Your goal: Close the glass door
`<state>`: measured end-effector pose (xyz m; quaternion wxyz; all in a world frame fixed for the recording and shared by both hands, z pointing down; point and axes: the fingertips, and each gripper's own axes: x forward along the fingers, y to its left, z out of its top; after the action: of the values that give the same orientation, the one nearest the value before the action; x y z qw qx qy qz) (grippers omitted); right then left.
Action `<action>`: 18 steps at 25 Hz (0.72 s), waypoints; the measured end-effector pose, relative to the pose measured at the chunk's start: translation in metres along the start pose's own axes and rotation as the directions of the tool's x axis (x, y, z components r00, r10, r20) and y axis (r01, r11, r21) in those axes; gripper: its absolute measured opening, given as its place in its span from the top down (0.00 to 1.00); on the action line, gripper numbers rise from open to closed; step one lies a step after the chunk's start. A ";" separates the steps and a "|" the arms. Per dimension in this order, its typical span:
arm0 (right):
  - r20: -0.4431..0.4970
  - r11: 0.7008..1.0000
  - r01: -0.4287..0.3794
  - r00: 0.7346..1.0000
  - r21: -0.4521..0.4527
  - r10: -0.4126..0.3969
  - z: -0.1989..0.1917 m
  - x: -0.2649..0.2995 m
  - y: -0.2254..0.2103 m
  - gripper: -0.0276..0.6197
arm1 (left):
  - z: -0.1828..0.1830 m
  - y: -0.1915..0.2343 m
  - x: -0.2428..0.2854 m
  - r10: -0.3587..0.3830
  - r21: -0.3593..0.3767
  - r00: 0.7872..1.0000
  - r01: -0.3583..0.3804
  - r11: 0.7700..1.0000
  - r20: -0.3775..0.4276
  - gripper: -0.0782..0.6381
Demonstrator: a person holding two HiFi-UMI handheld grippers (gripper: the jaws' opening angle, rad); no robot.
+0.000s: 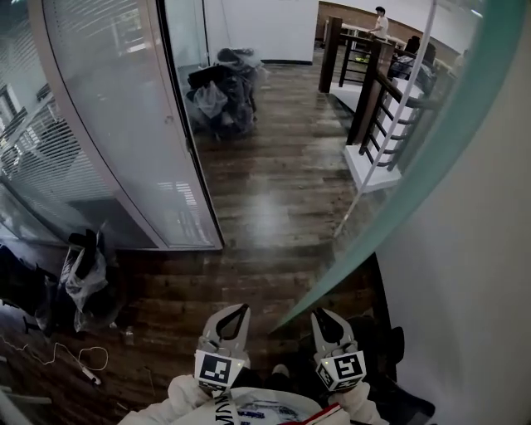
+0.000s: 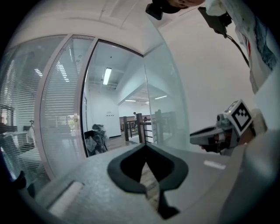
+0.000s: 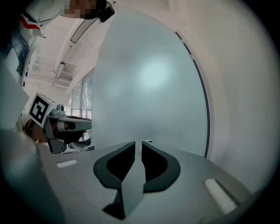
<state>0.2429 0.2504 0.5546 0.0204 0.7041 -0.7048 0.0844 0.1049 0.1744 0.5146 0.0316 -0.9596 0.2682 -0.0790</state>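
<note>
left gripper (image 1: 233,319) jaws together | right gripper (image 1: 329,325) slightly apart | glass door (image 1: 402,191) open

The glass door (image 1: 448,141) is frosted and smooth; the wooden floor (image 1: 270,212) glossy.

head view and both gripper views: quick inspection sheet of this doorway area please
surface: dark wooden floor, glossy
job's things: glass door standing open, angled beside the right-hand wall
clutter: heap of bags beyond the doorway; more bags at lower left
grippers: left gripper shut, empty; right gripper jaws slightly apart, nothing gripped, facing the door
cables: white cable loose on the floor, lower left
surroundings: glass partition, wooden railing, a person far off
</note>
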 end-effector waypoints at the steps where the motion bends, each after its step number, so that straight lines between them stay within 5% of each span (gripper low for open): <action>1: -0.004 1.000 -0.019 1.000 -0.002 0.019 -0.002 0.002 -0.002 0.89 | -0.002 -0.001 0.000 0.017 0.001 1.000 -0.017 1.000 -0.004 0.89; 11: -0.036 0.983 -0.181 0.983 0.010 0.181 -0.016 0.027 -0.007 0.86 | -0.014 0.002 -0.002 0.167 0.021 0.985 -0.167 0.986 -0.032 0.89; 18: -0.084 0.957 -0.287 0.955 -0.029 0.284 -0.024 0.050 0.000 0.68 | -0.004 0.012 -0.007 0.236 0.029 0.971 -0.235 0.971 -0.034 0.89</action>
<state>0.2400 0.2045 0.5861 0.0501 0.5903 -0.7994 0.1000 0.0920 0.1676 0.5166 0.0476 -0.9189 0.3798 -0.0960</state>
